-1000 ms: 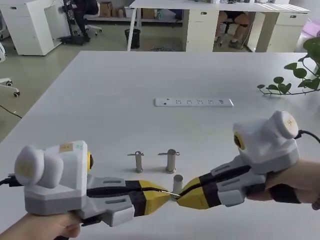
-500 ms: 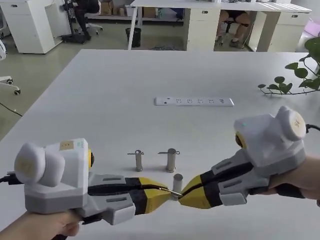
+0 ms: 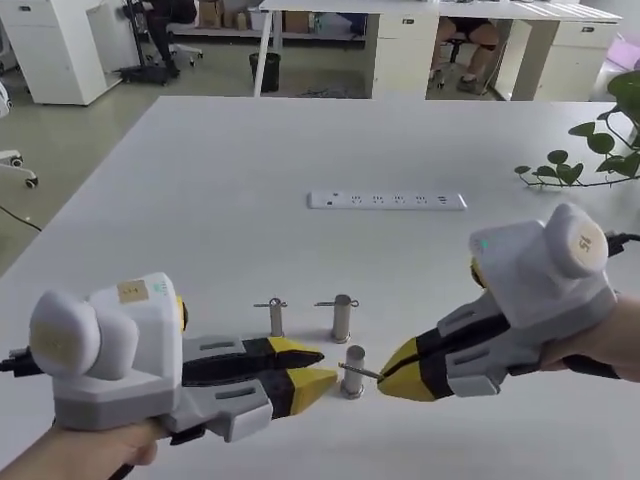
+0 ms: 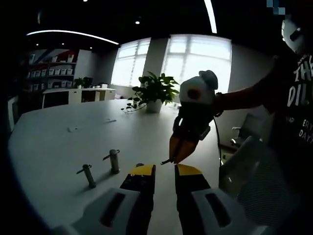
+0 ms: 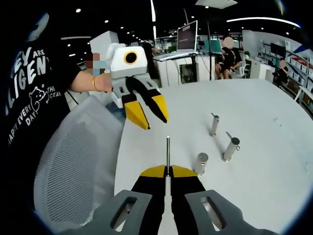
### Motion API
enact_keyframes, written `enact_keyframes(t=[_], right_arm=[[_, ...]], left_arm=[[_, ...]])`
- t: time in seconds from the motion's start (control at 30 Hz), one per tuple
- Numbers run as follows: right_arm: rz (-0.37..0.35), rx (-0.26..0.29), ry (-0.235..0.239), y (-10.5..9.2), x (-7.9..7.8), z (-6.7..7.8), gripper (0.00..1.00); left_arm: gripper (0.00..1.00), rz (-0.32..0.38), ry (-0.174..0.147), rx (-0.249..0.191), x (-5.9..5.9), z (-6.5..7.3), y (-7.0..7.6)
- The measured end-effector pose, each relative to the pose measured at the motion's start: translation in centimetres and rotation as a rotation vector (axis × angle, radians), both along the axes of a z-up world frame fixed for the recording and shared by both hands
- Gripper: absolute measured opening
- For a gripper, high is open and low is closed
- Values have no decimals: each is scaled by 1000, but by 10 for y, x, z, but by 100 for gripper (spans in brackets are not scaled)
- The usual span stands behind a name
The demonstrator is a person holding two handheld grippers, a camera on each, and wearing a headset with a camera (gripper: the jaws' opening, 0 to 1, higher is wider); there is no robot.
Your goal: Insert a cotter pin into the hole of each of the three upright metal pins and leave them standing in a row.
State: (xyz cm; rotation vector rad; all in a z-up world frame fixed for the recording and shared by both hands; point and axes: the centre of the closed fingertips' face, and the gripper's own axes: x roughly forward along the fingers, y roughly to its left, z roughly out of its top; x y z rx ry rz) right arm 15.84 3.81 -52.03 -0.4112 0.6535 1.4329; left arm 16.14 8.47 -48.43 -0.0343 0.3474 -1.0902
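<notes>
Three upright metal pins stand close together on the white table. The two rear pins each carry a cotter pin through the top. The front pin has none. My right gripper is shut on a thin cotter pin, whose free end points left just beside the front pin's top. In the right gripper view the cotter pin sticks straight out from the right gripper, left of the front pin. My left gripper is open, just left of the front pin, holding nothing.
A white power strip lies mid-table beyond the pins. A trailing green plant reaches in at the right edge. Past the table's far edge are white desks, chairs and seated people.
The left gripper's jaws have opened and drawn back a little to the left, off the cotter pin. The right gripper keeps the cotter pin and has shifted slightly right.
</notes>
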Motion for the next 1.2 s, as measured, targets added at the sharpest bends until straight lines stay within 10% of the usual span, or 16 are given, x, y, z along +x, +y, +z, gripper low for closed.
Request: enact_keyframes(t=[0.53, 1.2], right_arm=[[-71, -157, 1, -30, 23, -29, 0], [-73, -212, 8, -32, 43, -44, 0]], left_arm=[[25, 128, -21, 131, 22, -28, 5], [25, 222, 75, 191, 54, -71, -13]])
